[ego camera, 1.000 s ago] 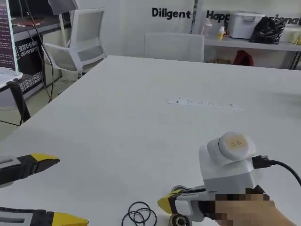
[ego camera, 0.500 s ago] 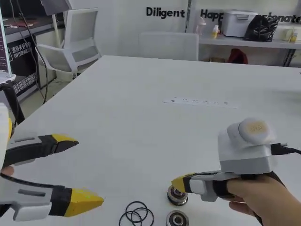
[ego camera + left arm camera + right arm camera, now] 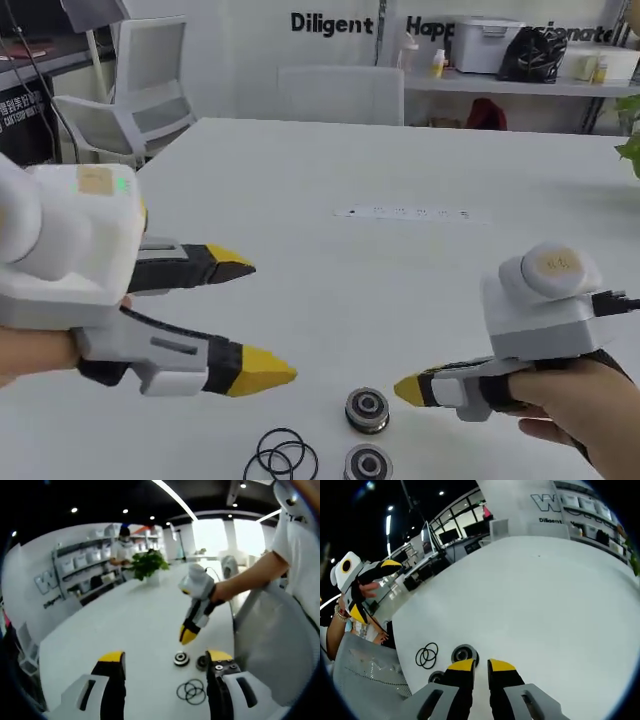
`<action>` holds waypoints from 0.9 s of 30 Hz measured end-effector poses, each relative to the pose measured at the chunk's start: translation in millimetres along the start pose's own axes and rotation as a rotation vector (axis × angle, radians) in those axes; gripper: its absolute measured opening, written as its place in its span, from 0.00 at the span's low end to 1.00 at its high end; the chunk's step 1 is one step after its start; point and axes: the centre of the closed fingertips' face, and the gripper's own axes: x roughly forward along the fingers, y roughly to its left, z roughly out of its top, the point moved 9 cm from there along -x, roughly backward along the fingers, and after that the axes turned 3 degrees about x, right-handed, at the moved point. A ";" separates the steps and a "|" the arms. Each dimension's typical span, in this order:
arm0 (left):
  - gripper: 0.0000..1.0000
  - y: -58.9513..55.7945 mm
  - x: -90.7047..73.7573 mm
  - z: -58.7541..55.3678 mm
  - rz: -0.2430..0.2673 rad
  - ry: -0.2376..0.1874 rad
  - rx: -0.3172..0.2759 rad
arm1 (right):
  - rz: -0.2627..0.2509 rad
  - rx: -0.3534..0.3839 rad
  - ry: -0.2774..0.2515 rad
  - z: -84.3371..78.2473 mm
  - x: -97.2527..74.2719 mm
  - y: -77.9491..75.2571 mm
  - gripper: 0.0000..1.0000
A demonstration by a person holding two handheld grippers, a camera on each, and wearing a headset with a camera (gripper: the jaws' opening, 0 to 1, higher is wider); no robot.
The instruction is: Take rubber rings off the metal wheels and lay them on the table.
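A person is holding a gripper in each hand over a white table (image 3: 400, 170). The left gripper (image 3: 255, 320) is hovering with its 2 yellow-tipped jaws spread wide, gripping nothing. The right gripper (image 3: 410, 388) is pointing toward it, its jaws sitting nearly together with just a thin gap, also empty. A metal wheel (image 3: 367, 409) is lying flat on the table just beside the right gripper's tip, and a 2nd wheel (image 3: 368, 464) is lying nearer the person. Overlapping black rubber rings (image 3: 280, 458) are lying just left of both.
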 end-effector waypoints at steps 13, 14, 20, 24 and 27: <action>0.60 7.6 47.9 10.1 -0.090 -0.015 0.025 | 0.034 -0.051 0.048 -6.5 4.1 2.5 0.15; 0.59 7.2 50.7 8.9 -0.095 -0.009 0.025 | 0.041 -0.053 0.057 -7.9 4.9 2.7 0.16; 0.54 1.2 74.1 0.2 -0.131 0.014 0.024 | 0.056 -0.096 0.076 -11.9 8.3 3.1 0.20; 0.49 0.6 88.4 -5.5 -0.142 0.018 0.036 | 0.084 -0.128 0.072 -13.4 12.5 5.6 0.25; 0.44 2.3 96.2 -20.4 -0.127 0.026 0.010 | 0.093 -0.160 0.069 -14.3 15.1 8.1 0.27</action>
